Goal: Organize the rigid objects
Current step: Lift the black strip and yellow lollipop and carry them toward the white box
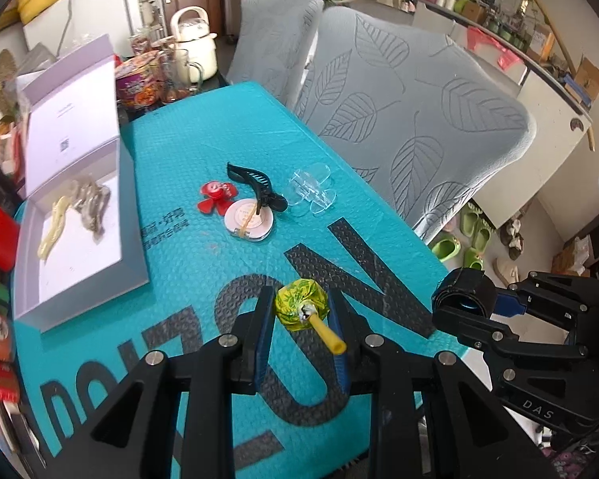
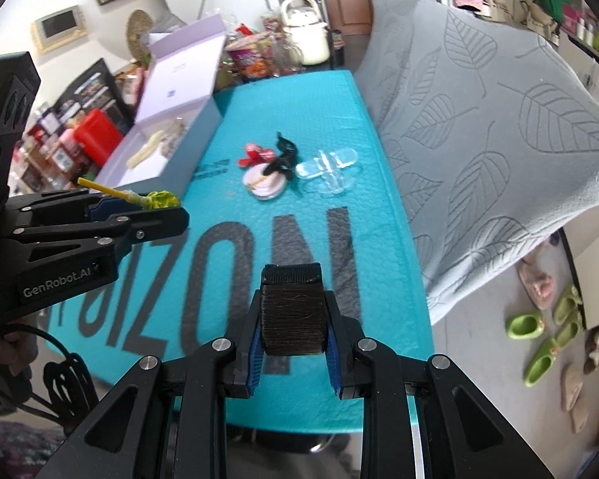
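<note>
My left gripper is shut on a yellow-green wrapped lollipop with a yellow stick, held above the teal mat; it also shows in the right wrist view. My right gripper is shut on a black roll of tape, also seen in the left wrist view. On the mat lie a red flower clip, a black hair claw, a round white compact and a clear plastic clip. An open white box at the left holds a pale clip and a grey clip.
Two chairs with grey leaf-pattern covers stand along the mat's right side. A cream kettle, glass mugs and a noodle cup stand beyond the mat's far end. Red and other boxes crowd the left. Green slippers lie on the floor.
</note>
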The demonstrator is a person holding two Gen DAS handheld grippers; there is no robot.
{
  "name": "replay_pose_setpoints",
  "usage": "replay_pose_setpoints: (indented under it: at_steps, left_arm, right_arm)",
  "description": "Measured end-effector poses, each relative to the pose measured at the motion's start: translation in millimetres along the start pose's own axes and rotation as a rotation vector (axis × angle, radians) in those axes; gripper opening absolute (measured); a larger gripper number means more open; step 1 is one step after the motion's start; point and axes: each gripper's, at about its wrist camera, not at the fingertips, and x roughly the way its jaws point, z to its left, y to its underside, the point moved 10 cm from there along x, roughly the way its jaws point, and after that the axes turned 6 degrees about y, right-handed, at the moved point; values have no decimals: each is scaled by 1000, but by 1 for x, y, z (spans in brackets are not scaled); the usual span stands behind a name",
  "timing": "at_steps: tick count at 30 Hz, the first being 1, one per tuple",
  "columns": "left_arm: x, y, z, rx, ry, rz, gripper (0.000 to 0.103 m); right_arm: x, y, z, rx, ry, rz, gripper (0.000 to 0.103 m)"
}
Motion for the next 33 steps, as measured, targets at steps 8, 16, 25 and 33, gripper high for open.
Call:
replay_pose_setpoints:
  at_steps: [8, 16, 25, 33]
  left_arm:
    - [-35, 16, 2, -76, -51, -55, 26]
    - [-65, 36, 10, -150, -123, -108, 26]
    - [-91, 55, 36, -248, -198, -146, 26]
    - [-97, 53, 67, -286, -206, -167, 26]
  right_arm:
    - [-26, 4, 30, -105, -84, -32, 25]
    - [-40, 1, 60, -234, -157, -67, 25]
    - [-40, 1, 100, -360, -262, -73, 25]
    - [-34, -12, 128, -413, -290, -84, 25]
